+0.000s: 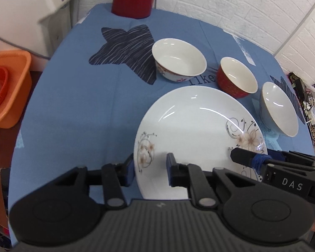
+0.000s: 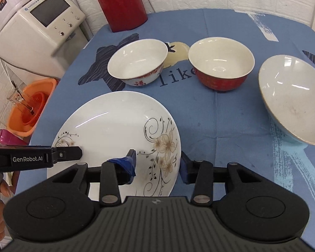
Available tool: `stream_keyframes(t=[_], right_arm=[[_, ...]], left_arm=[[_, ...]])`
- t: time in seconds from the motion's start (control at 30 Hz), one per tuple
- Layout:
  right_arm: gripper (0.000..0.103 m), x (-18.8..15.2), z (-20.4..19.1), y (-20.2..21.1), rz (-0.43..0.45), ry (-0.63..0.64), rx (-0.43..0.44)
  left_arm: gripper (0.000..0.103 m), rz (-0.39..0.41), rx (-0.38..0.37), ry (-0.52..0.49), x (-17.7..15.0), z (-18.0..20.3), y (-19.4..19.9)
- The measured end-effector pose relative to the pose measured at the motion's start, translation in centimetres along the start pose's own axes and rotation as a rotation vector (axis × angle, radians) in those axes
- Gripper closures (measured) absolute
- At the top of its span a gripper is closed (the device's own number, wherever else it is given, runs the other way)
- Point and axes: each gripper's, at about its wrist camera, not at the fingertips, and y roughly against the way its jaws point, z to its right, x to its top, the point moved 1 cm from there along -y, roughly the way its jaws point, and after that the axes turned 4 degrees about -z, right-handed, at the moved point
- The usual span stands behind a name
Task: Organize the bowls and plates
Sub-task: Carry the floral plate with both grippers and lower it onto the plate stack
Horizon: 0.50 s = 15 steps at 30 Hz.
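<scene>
A white floral plate lies on the blue tablecloth, near the front edge; it also shows in the right wrist view. My left gripper straddles the plate's left rim, one finger outside, one over the plate, with a gap. My right gripper straddles the plate's right rim the same way. Behind the plate stand a white bowl with red pattern, a red bowl and a large pale bowl at the right.
A red thermos jug stands at the table's back. A white appliance stands left of the table. An orange basin with a glass sits below at the left. The blue tablecloth covers the table.
</scene>
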Motion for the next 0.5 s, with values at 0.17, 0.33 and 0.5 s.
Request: stream_keyframes(t=[0.17,0.33,0.5], right_arm=[[0.073,-3.8,-0.6,3.7,0.030,0.014,0.033],[0.071,-8.5,-1.0,5.8,0.022,0.002,0.070],[0.070,-12.1,-2.0,7.4,0.006,0.031,0.068]], left_arm=[[0.090,0.048,0.043,-0.043,-5.1,1.6,3.5],[0.089,0.036,0.061,-0.043,-9.9,1.9,4.8],[0.089,0.026,0.045,-0.024,-13.9,1.0,5.0]])
